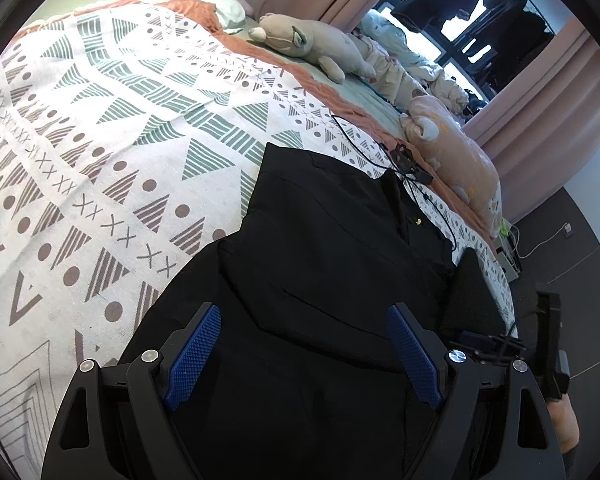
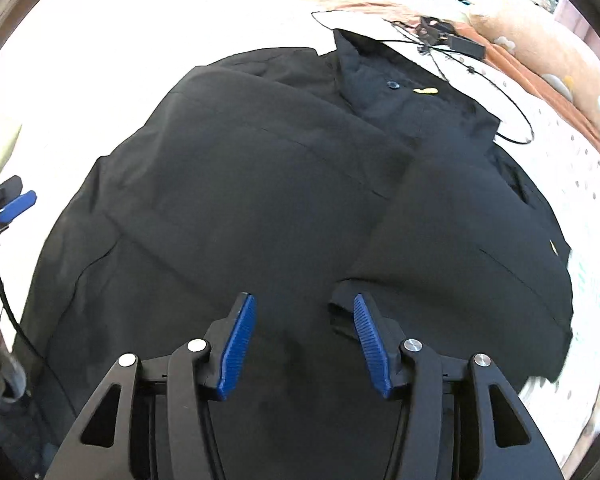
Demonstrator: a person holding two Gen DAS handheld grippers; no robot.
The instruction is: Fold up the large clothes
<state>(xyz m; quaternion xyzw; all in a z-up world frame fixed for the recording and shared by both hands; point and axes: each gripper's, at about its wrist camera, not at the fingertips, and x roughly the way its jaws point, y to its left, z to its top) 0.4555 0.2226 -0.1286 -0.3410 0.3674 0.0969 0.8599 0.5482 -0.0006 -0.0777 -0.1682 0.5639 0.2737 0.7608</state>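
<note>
A large black jacket (image 1: 320,248) lies spread on a bed, its collar (image 2: 364,68) at the far end. The right sleeve (image 2: 460,220) is folded in across the front, and its cuff (image 2: 340,314) lies just beside one blue pad of my right gripper. My right gripper (image 2: 303,304) points down over the jacket's lower middle, open, with only flat cloth beneath the gap. My left gripper (image 1: 304,314) hovers over the jacket's near part, wide open and holding nothing. In the right wrist view, the left gripper's fingers (image 2: 14,204) show at the far left edge.
The bed carries a white blanket (image 1: 120,120) with a geometric pattern. A black cable with a small device (image 1: 408,164) lies by the collar. Plush toys (image 1: 312,44) and a peach cushion (image 1: 456,152) line the far side. Dark floor (image 1: 572,272) begins at the right.
</note>
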